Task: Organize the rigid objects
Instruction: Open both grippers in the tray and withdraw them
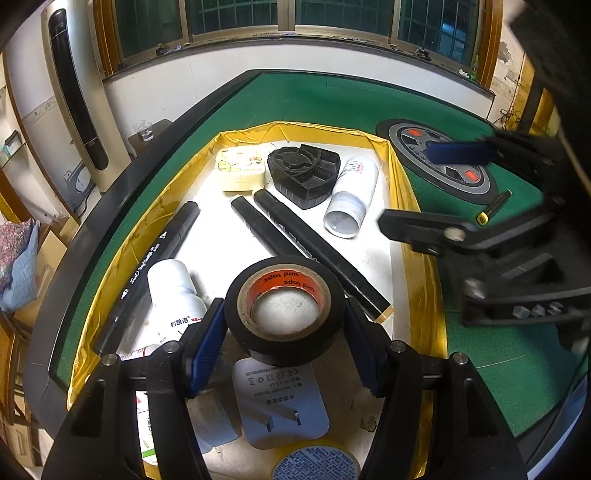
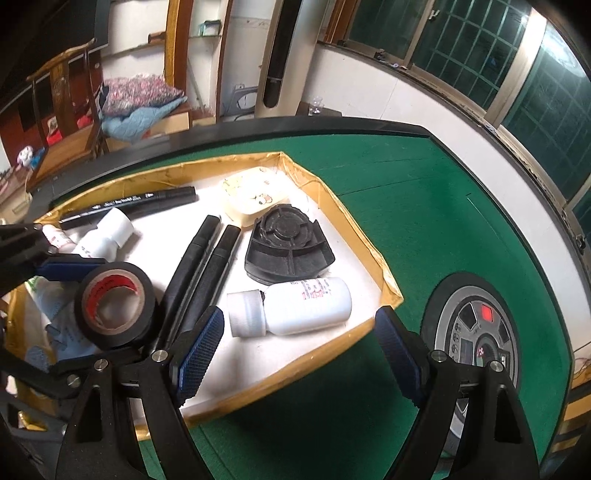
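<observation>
My left gripper [image 1: 284, 314] squeezes the tape [image 1: 284, 308] over the tray [image 1: 406, 184]. In the tray lie bottles [image 2: 306, 306], markers [image 2: 199, 266] and a plug [image 1: 280, 402]. My right gripper [image 2: 299, 347] is wide open, holding nothing.

Right gripper [image 2: 299, 354] gaping above white bottle [image 2: 295, 308]

A home living room: a green-felt mahjong desk [image 2: 424, 206], tall standing air conditioner [image 1: 74, 99], barred windows [image 1: 236, 14], folded quilts [image 2: 144, 99].

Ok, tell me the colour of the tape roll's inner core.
Orange-red with black lettering, on the tape roll; clearest in the left wrist view.
</observation>
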`<action>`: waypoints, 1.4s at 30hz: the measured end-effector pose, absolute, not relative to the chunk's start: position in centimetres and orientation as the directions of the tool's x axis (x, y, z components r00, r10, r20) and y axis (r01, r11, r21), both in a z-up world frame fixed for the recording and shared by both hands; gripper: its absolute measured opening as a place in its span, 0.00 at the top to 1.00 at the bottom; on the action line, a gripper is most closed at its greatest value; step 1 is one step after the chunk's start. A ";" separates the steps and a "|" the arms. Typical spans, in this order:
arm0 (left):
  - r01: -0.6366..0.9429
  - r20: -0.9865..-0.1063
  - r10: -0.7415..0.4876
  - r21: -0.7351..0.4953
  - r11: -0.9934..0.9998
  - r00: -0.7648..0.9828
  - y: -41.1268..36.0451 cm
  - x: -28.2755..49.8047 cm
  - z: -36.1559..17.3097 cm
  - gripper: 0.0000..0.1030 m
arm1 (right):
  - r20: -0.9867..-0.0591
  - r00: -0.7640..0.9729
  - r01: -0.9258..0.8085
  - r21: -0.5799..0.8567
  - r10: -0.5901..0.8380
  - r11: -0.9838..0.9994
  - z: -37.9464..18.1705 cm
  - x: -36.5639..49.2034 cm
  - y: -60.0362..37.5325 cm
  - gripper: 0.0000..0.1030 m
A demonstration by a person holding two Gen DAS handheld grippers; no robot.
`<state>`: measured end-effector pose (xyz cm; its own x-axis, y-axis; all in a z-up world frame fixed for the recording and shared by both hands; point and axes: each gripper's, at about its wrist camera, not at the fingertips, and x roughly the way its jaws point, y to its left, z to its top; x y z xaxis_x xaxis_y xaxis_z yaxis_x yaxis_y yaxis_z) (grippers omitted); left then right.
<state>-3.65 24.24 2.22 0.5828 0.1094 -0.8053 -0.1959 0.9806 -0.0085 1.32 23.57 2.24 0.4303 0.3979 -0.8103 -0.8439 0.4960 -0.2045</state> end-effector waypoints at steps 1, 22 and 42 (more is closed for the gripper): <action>-0.199 -0.804 0.111 -0.009 0.980 0.584 24.2 -3.7 2.2 0.40 | -0.807 0.431 -0.843 -0.200 0.404 0.500 2.4 1.2 23.4 0.23; -0.240 -0.766 0.116 -0.051 0.969 0.632 22.7 -5.7 3.7 0.19 | -0.746 0.431 -0.709 0.067 0.507 0.702 4.1 -4.5 14.4 0.14; -0.437 -0.677 0.368 0.076 0.896 0.637 23.0 -13.2 6.2 0.19 | -0.731 0.416 -0.677 0.148 0.541 0.721 2.8 -7.6 11.3 0.08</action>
